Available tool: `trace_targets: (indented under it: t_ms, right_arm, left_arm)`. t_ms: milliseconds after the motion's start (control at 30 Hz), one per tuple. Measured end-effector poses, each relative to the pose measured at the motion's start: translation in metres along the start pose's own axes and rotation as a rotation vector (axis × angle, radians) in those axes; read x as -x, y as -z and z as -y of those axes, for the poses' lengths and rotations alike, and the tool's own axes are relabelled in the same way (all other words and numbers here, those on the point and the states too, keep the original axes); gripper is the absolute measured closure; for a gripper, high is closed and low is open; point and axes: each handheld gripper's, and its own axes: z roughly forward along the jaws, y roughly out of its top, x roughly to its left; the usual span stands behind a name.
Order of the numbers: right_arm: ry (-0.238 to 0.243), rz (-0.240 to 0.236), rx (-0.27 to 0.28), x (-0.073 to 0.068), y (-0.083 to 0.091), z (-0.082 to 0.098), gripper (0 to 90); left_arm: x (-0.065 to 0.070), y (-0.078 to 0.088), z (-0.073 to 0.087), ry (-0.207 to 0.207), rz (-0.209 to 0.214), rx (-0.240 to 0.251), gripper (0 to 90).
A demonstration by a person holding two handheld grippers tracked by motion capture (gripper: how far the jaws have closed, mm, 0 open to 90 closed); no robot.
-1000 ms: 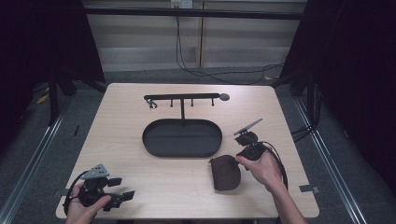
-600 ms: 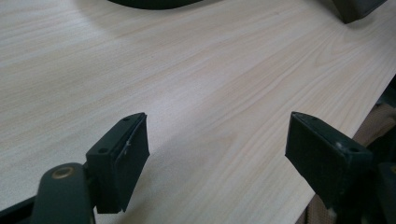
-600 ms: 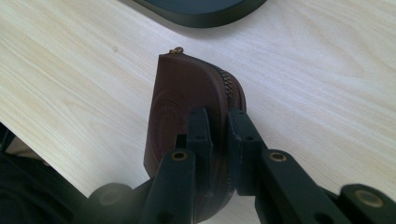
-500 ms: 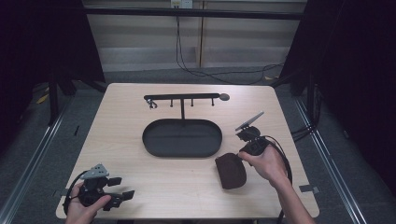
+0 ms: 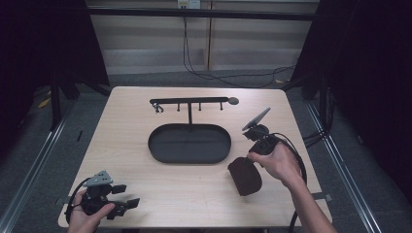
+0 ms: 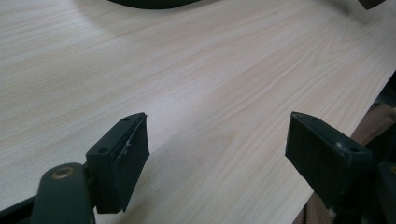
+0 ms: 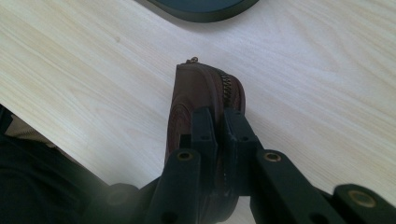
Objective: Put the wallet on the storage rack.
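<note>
A dark brown zip pouch (image 5: pixel 244 177) hangs a little above the wooden table (image 5: pixel 121 131) near its right front. My right gripper (image 5: pixel 248 164) is shut on its upper edge. In the right gripper view the two black jaws (image 7: pixel 219 126) pinch the pouch (image 7: pixel 194 88) beside its zipper, having just closed further on it. My left gripper (image 5: pixel 125 195) rests at the table's front left corner in a hand. Its jaws (image 6: pixel 219 149) stand wide open over bare wood with nothing between them.
A black oval tray (image 5: pixel 189 127) lies at the table's middle, with its edge at the top of the right gripper view (image 7: pixel 201 11). Behind it stands a black rack with hooks (image 5: pixel 189 102). Cables trail on the floor beyond the table.
The right hand has risen and drawn slightly right, lifting the pouch off the table so it tilts and hangs from the jaws. The left gripper has stayed put.
</note>
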Motion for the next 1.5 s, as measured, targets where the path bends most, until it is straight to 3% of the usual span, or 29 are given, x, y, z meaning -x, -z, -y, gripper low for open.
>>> trace_targets:
  t_ms: [600,1033,1500]
  right_arm:
    - [-0.025,0.013,-0.095,0.002,0.015,-0.033,84.0]
    - [-0.038,0.023,-0.052,0.007,0.033,-0.049,84.0]
    - [-0.062,0.041,-0.030,0.010,0.031,-0.067,83.9]
  left_arm:
    - [0.001,-0.001,0.000,-0.002,0.018,-0.005,21.3]
    - [-0.001,-0.002,-0.002,-0.002,0.031,-0.011,20.3]
    - [0.000,-0.002,-0.002,-0.013,0.033,-0.014,19.2]
